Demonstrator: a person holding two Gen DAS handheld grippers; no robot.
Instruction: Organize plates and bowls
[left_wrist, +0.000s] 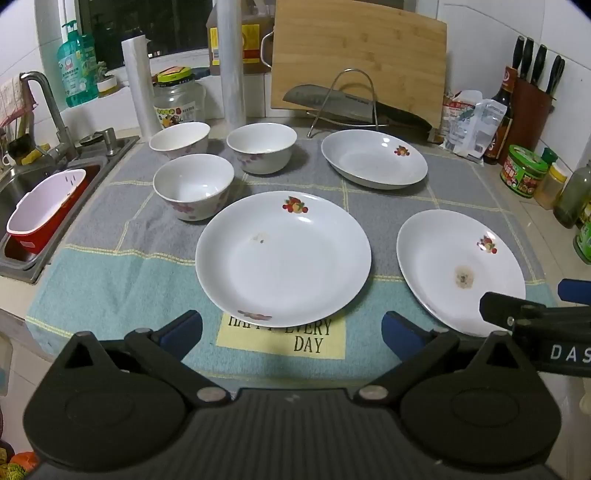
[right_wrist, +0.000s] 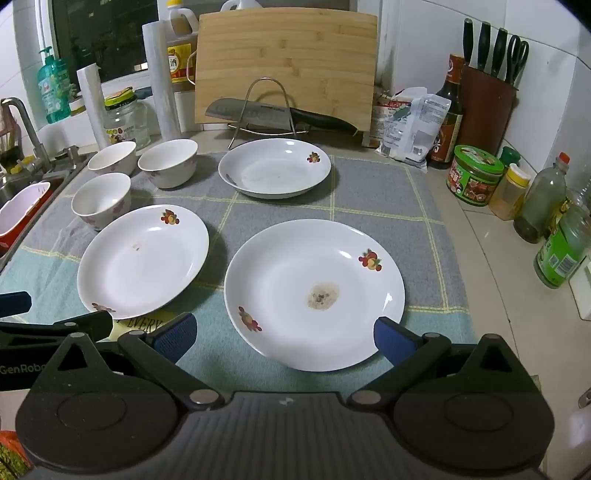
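Three white plates with fruit prints lie on a grey and teal mat (left_wrist: 110, 229). The near middle plate (left_wrist: 282, 254) (right_wrist: 142, 260) sits just beyond my open left gripper (left_wrist: 291, 334). A stained plate (left_wrist: 460, 271) (right_wrist: 314, 291) lies to the right, its near rim between the fingers of my open right gripper (right_wrist: 282, 339). The far plate (left_wrist: 373, 158) (right_wrist: 275, 168) rests by the knife rack. Three flowered white bowls stand apart at the left: front bowl (left_wrist: 194, 186) (right_wrist: 101, 201), back left bowl (left_wrist: 180, 140) (right_wrist: 112, 157), back right bowl (left_wrist: 261, 147) (right_wrist: 168, 162). Neither gripper holds anything.
A sink (left_wrist: 33, 184) with a red and white tub (left_wrist: 46, 210) lies left of the mat. A cleaver on a wire rack (right_wrist: 266, 110) and a cutting board (right_wrist: 286, 66) stand behind. Bottles and jars (right_wrist: 476, 181) and a knife block (right_wrist: 487, 107) line the right side.
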